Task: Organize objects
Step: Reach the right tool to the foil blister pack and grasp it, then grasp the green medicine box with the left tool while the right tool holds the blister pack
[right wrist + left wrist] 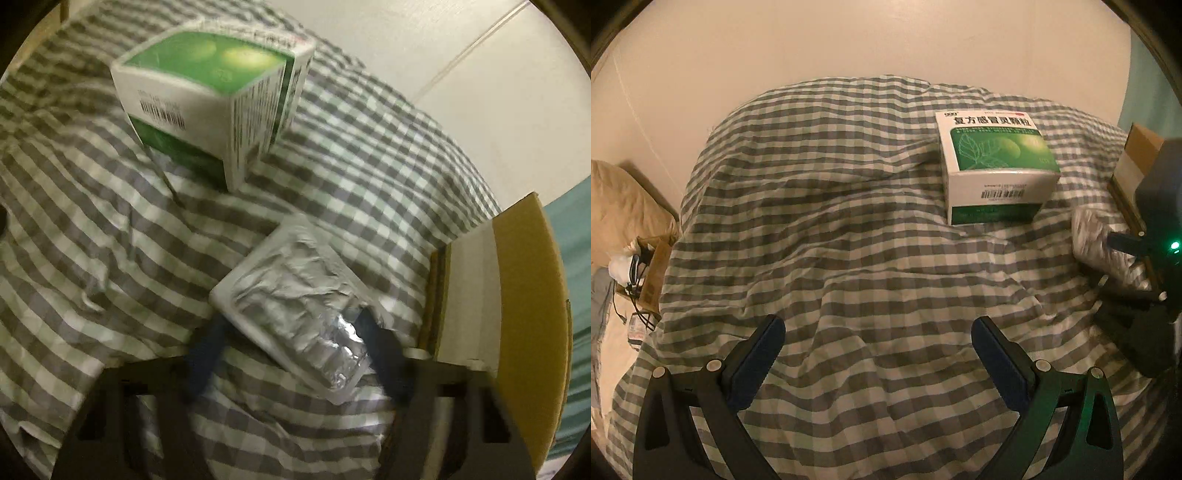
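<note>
A green and white medicine box [995, 166] stands on the checked bedspread [831, 240], far right of middle; it also shows in the right wrist view [210, 99]. My left gripper [878, 332] is open and empty, low over the bedspread, well short of the box. My right gripper [291, 325] has its fingers [205, 350] on either side of a silver foil blister pack [295, 302], which sits between them just above the bedspread. The same pack [1104, 243] and right gripper show at the right edge of the left wrist view.
An open cardboard box [517, 295] stands at the right, close to the blister pack; it also shows in the left wrist view [1137, 155]. A pale wall [886, 37] is behind the bed. Bags, cables and clutter [639, 273] lie off the bed's left side.
</note>
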`<state>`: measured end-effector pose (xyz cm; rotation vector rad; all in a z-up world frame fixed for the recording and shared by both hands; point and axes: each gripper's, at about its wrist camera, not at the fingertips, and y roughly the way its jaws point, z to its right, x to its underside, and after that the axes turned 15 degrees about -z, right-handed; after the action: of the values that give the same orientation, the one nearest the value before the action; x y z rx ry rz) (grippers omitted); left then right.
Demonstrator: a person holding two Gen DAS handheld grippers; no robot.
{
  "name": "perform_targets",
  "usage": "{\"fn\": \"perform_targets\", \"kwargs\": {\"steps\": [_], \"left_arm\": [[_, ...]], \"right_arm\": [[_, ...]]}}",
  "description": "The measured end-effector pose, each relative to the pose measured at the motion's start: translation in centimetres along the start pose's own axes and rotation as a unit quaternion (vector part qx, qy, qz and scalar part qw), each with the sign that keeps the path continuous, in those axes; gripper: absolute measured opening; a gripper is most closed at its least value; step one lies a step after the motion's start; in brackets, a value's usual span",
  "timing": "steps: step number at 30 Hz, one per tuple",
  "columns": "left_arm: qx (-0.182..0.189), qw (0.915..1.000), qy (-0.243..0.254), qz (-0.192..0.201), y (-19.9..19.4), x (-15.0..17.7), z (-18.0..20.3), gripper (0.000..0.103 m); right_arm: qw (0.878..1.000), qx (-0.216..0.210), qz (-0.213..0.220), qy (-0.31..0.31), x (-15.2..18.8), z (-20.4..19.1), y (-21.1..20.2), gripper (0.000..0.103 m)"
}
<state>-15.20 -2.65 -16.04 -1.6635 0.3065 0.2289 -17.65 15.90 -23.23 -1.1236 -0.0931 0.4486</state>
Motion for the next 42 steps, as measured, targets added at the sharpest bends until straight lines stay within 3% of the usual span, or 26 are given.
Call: {"fn": "perform_targets", "kwargs": {"steps": [1,4,5,8,14,19,23,35,40,42], "left_arm": [[-0.002,1.0000,0.001,0.000,0.0,0.1,0.1,0.103],[-0.013,0.9999,0.002,-0.002,-0.1,0.1,0.4,0.103],[-0.015,0.9999,0.002,-0.003,-0.1,0.1,0.5,0.103],[-0.011,0.9999,0.002,-0.002,-0.3,-0.1,1.2,0.103],[-0.002,0.9998,0.017,0.012,-0.7,-1.0,3.5,0.103],[0.015,0.9990,0.023,0.035,-1.3,-3.4,5.3,0.103],[0.062,0.9964,0.011,0.056,-1.2,-6.0,6.3,0.103],[0.084,0.9955,-0.006,0.043,3.2,-10.3,7.1,0.103],[0.100,0.9937,-0.007,0.048,3.0,-10.8,7.5,0.103],[0.104,0.9928,-0.013,0.057,2.5,-10.5,7.2,0.093]], "right_arm": [[1.000,0.006,0.008,0.001,-0.3,-0.4,0.1,0.037],[0.999,-0.004,0.040,0.013,0.6,0.5,-1.2,0.025],[0.998,-0.009,0.051,0.021,0.8,0.9,-1.7,0.017],[0.994,-0.037,0.086,0.054,1.2,2.5,-3.7,0.010],[0.972,-0.146,0.142,0.118,3.6,6.8,-6.9,0.007],[0.960,-0.181,0.166,0.137,3.9,7.9,-8.4,0.007],[0.955,-0.195,0.171,0.145,3.5,7.9,-7.9,0.007],[0.951,-0.214,0.163,0.151,3.1,7.1,-5.0,0.007],[0.950,-0.213,0.168,0.154,3.6,7.3,-5.1,0.007],[0.950,-0.213,0.171,0.153,3.8,7.4,-4.9,0.007]]}}
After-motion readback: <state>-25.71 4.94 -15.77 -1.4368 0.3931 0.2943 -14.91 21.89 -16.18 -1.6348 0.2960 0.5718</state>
